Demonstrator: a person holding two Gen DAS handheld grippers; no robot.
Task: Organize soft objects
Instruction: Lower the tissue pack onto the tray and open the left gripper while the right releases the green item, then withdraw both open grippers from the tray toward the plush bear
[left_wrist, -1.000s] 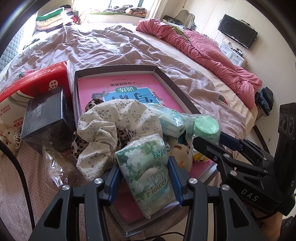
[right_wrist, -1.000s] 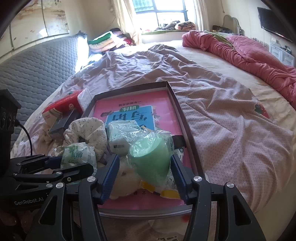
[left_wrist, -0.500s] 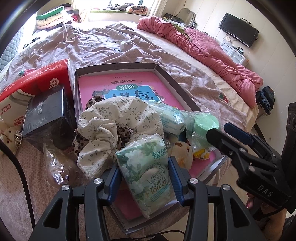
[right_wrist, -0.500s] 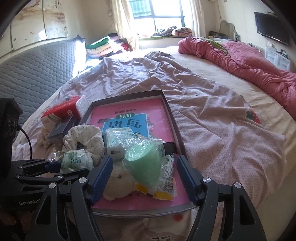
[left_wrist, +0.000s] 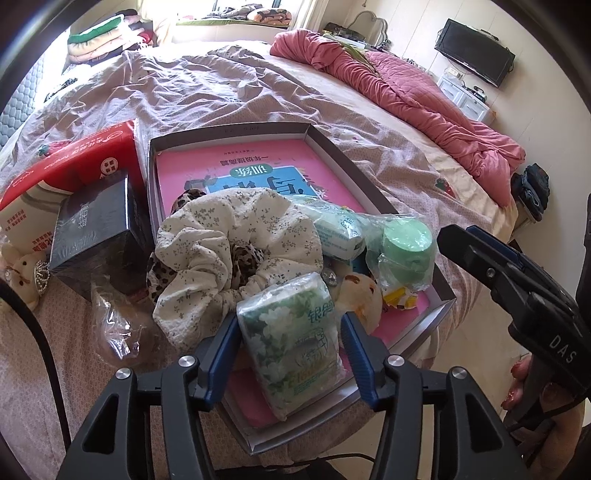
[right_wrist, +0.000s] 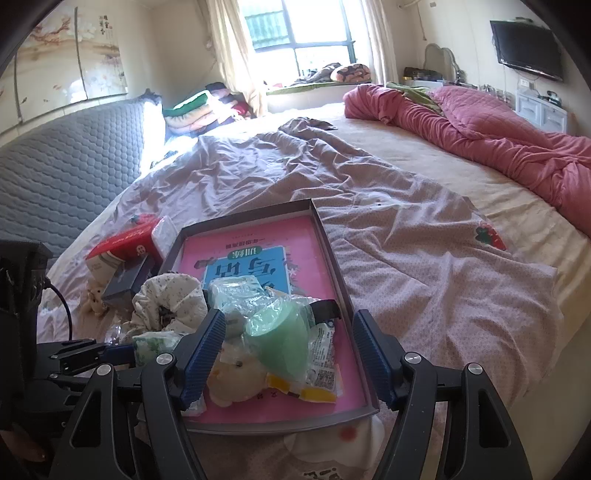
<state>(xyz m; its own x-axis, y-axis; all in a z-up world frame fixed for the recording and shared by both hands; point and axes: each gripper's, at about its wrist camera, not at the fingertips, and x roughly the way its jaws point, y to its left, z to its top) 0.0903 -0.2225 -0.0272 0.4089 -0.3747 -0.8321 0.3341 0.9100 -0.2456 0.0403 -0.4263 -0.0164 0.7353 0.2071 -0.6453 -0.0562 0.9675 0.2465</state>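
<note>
While pinched by the left gripper (left_wrist: 290, 341), the tissue pack (left_wrist: 291, 339) looked light, squashy | hold mid-sides | right gripper (right_wrist: 288, 349) spread, empty.

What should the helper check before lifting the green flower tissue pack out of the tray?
1. Left gripper shut on the tissue pack: ok, both blue pads press its sides.
2. Right gripper out of the way: ok, it is open and holds nothing.
3. Green cup in its plastic bag free of the right fingers: ok, gaps show on both sides.
4. Floral scrunchie clear of the pack: not ok, it touches the pack's far edge and may drag.
5. Tray steady on the bed: cannot tell, its near corner seems to overhang.
</note>
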